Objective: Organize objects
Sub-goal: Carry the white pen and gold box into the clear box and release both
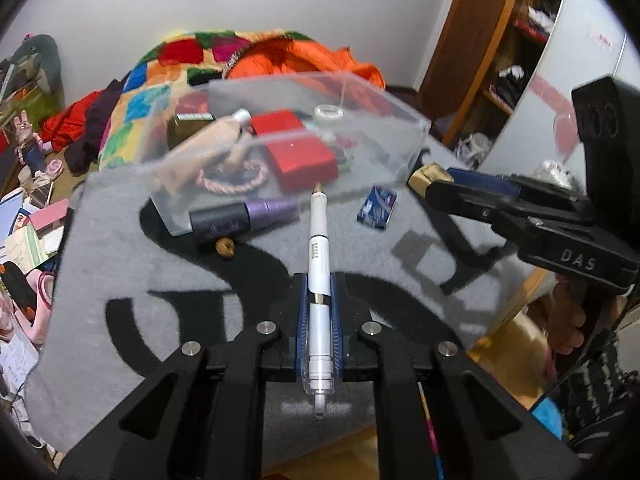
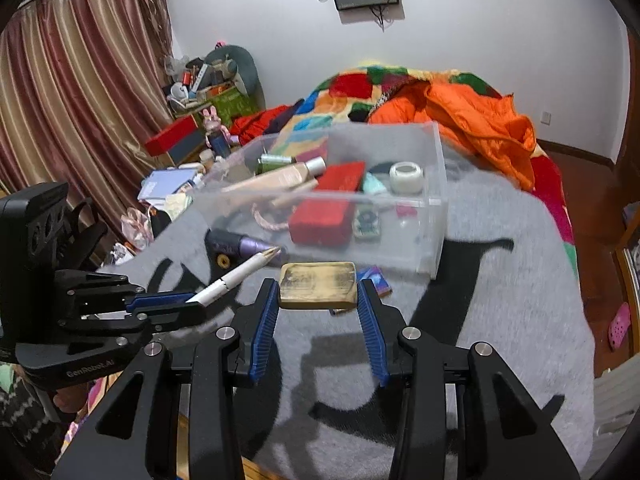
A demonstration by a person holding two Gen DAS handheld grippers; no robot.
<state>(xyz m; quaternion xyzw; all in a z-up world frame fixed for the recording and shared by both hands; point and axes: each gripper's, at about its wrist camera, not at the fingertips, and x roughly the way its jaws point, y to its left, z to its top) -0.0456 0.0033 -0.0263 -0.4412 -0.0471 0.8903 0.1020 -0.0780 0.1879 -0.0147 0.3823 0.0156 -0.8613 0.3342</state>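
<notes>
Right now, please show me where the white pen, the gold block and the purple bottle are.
white pen (image 1: pixel 319 248), left wrist view, barrel.
gold block (image 2: pixel 318 285), right wrist view, top face.
purple bottle (image 1: pixel 266 209), left wrist view, purple part.

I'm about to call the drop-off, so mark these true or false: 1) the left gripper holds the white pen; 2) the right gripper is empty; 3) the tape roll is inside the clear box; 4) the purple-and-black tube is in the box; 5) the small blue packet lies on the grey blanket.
1) True: the left gripper is shut on the white pen.
2) False: the right gripper clamps a worn gold block.
3) True: the tape roll sits in the clear box.
4) False: the purple-and-black tube lies on the grey blanket, against the box.
5) True: the small blue packet lies there.
</notes>
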